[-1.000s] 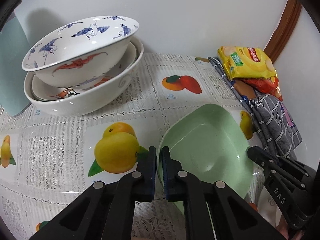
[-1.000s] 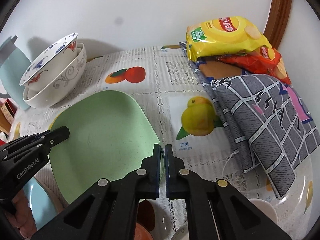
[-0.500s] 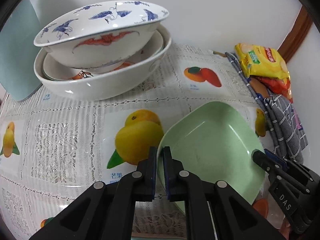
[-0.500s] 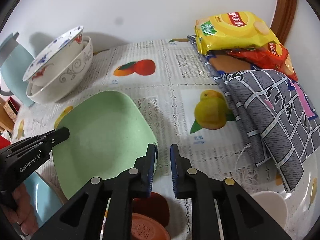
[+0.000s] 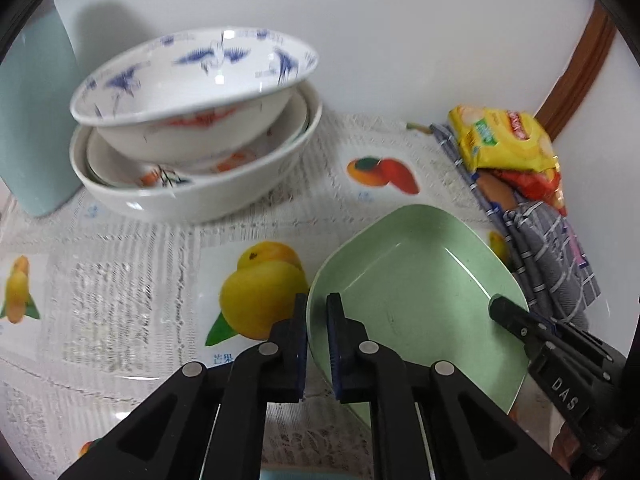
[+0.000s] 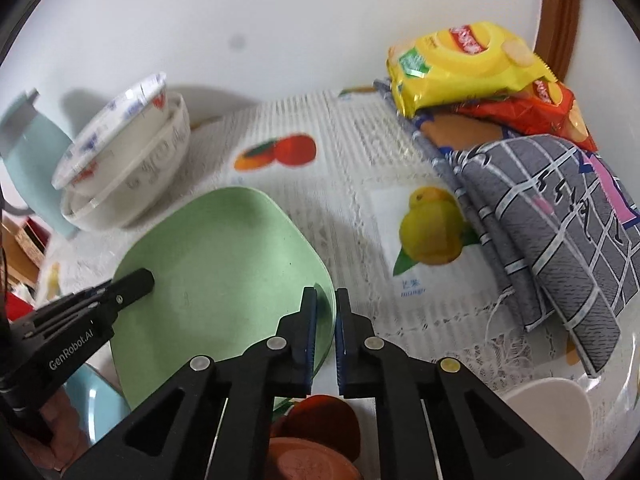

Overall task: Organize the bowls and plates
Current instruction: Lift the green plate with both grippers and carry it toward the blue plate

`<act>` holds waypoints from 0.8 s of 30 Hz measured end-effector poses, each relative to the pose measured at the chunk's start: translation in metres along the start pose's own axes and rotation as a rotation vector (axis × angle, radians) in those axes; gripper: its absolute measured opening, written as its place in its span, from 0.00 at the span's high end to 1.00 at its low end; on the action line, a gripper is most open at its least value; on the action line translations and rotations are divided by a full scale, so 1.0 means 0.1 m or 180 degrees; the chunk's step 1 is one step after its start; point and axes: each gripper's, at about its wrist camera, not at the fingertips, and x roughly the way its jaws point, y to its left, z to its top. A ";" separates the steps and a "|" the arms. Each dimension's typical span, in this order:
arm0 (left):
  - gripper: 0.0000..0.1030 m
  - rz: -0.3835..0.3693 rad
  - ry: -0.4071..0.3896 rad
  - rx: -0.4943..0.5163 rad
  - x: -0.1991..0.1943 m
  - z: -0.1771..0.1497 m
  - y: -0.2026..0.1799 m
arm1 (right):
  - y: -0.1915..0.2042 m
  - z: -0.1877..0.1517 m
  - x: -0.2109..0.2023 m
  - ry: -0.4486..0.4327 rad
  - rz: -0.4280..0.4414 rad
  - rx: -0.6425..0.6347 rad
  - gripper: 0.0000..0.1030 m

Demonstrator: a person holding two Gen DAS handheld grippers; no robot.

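A pale green square plate (image 5: 420, 296) is held tilted above the fruit-print tablecloth. My left gripper (image 5: 317, 316) is shut on its left rim. My right gripper (image 6: 325, 312) straddles the plate's right rim (image 6: 224, 264) with its jaws slightly parted, so it is open. A stack of white bowls (image 5: 192, 152), the top one with blue cranes, stands at the back left; it also shows in the right wrist view (image 6: 128, 160).
A teal jug (image 6: 28, 152) stands left of the bowls. Snack bags (image 6: 472, 68) and a grey checked cloth (image 6: 552, 224) lie at the right. Brown dishes (image 6: 316, 440), a light blue dish (image 6: 96, 404) and a white bowl (image 6: 548, 404) sit at the near edge.
My right gripper has opened from shut on the plate's rim. The left gripper keeps its hold and has carried the plate nearer the bowl stack.
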 end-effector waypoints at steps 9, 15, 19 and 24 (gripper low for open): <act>0.91 -0.0085 -0.0156 0.0059 -0.50 -0.14 -0.12 | -0.04 -0.03 -0.58 -0.0293 0.0043 0.0014 0.94; 0.91 -0.0113 -0.0215 0.0088 -0.89 -0.35 -0.23 | -0.08 -0.22 -1.01 -0.0396 0.0077 0.0075 0.94; 0.91 -0.0110 -0.0283 0.0109 -1.14 -0.53 -0.30 | -0.08 -0.40 -1.30 -0.0443 0.0089 0.0081 0.94; 0.91 -0.0119 -0.0299 0.0113 -1.38 -0.78 -0.35 | -0.08 -0.64 -1.59 -0.0502 0.0049 0.0044 0.94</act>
